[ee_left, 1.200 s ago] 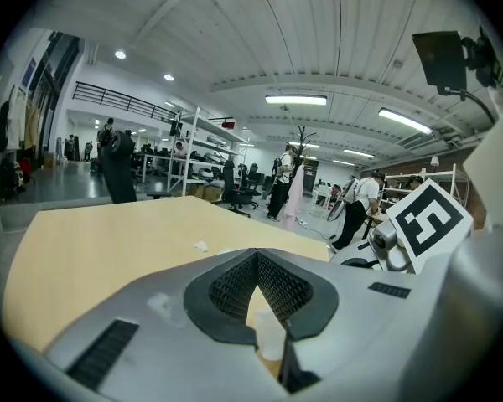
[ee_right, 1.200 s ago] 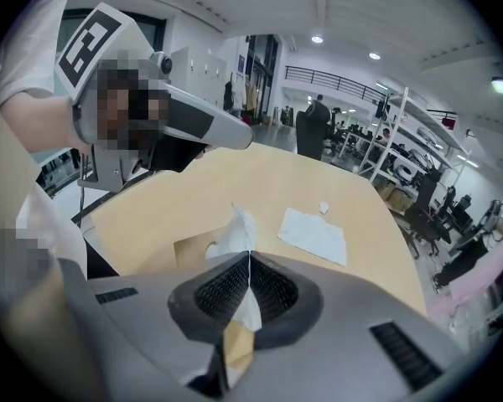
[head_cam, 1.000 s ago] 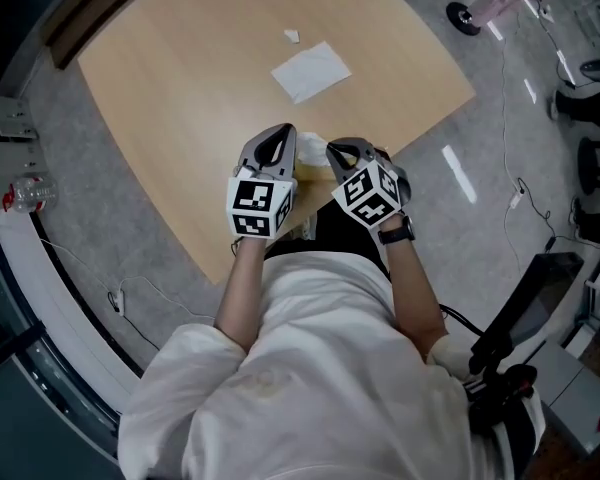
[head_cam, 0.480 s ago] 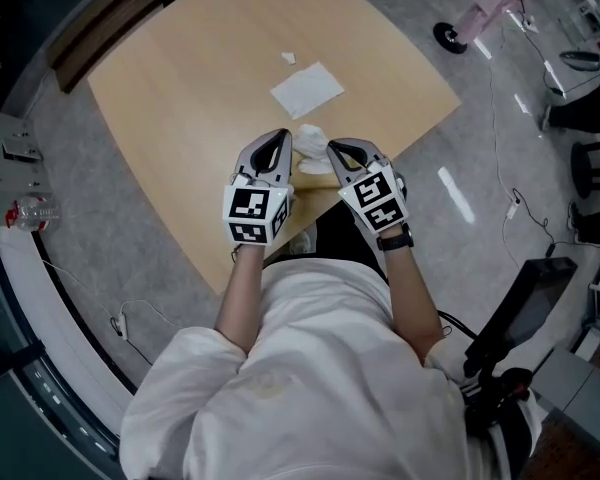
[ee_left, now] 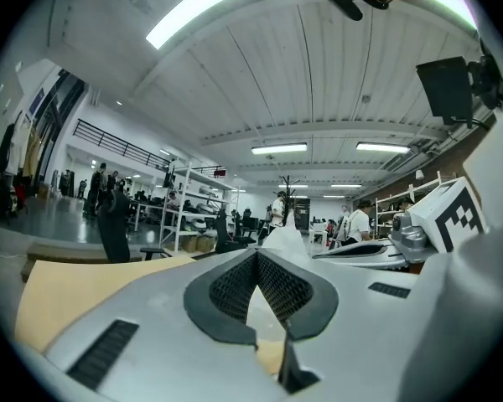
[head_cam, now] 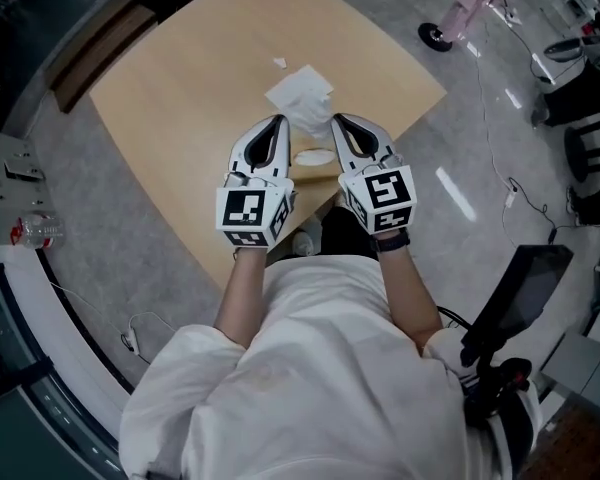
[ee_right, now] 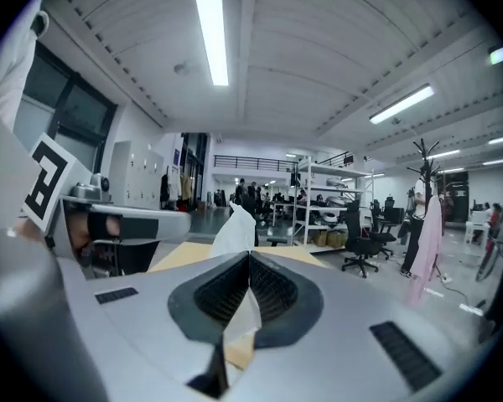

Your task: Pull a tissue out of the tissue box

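Both pairs of fingers [ee_left: 226,291] are pressed together at the tips. White tissue [ee_right: 235,224] is pinched in each pair and peaks just above them. Left gripper [head_cam: 277,120] and right gripper [head_cam: 337,118] sit side by side, raised over the near edge of the tan bench [head_cam: 170,98]. A flat white sheet [head_cam: 300,93] and a small scrap [head_cam: 279,63] lie on the bench beyond.
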`<act>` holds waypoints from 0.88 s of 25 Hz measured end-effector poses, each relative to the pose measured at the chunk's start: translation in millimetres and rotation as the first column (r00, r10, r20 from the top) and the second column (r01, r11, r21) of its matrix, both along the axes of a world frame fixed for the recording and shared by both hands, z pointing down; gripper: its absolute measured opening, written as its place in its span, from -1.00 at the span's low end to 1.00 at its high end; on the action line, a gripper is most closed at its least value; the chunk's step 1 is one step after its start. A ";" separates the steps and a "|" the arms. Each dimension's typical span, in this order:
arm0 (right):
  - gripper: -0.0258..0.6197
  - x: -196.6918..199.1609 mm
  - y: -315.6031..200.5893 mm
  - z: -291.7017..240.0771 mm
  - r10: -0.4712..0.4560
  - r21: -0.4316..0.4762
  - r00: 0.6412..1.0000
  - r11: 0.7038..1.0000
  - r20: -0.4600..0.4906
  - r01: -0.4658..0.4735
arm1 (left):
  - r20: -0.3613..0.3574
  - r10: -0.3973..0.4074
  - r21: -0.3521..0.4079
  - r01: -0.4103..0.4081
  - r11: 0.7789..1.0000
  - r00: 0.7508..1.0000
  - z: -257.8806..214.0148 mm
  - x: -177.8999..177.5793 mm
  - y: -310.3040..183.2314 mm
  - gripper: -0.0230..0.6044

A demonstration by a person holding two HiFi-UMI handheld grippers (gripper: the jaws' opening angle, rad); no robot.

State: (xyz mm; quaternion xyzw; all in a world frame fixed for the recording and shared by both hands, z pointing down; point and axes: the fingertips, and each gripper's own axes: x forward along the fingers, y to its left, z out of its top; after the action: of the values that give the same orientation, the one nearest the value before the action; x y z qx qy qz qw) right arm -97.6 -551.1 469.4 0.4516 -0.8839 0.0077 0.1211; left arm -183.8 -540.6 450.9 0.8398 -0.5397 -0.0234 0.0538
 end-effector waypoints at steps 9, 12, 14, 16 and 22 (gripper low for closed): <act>-0.90 -3.6 -10.9 -56.6 0.035 0.106 0.991 0.993 0.133 -0.049 | -0.009 -0.063 0.065 0.064 0.996 0.998 -32.7 -4.7 -10.9 -0.93; -0.90 6.7 -13.3 -75.8 0.031 0.131 0.987 0.990 0.159 -0.052 | -0.011 -0.072 0.088 0.073 0.993 0.997 -51.4 7.2 -9.2 -0.93; -0.90 11.8 -12.9 -85.7 0.023 0.132 0.985 0.990 0.169 -0.046 | -0.009 -0.076 0.084 0.077 0.993 0.997 -59.5 14.9 -7.2 -0.93; -0.90 17.0 -12.3 -90.5 0.018 0.129 0.985 0.991 0.170 -0.041 | 0.002 -0.072 0.078 0.071 0.994 0.997 -62.1 24.5 -4.8 -0.93; -0.90 24.2 -23.1 -90.1 0.003 0.127 0.985 0.992 0.173 -0.026 | 0.015 -0.084 0.080 0.083 0.993 0.996 -61.3 33.1 -9.4 -0.93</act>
State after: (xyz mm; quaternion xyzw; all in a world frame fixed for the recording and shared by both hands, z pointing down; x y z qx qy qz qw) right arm -73.3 -574.2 379.3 0.4626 -0.8864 -0.0096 0.0146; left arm -150.7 -550.0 389.7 0.8181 -0.5735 -0.0393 0.0143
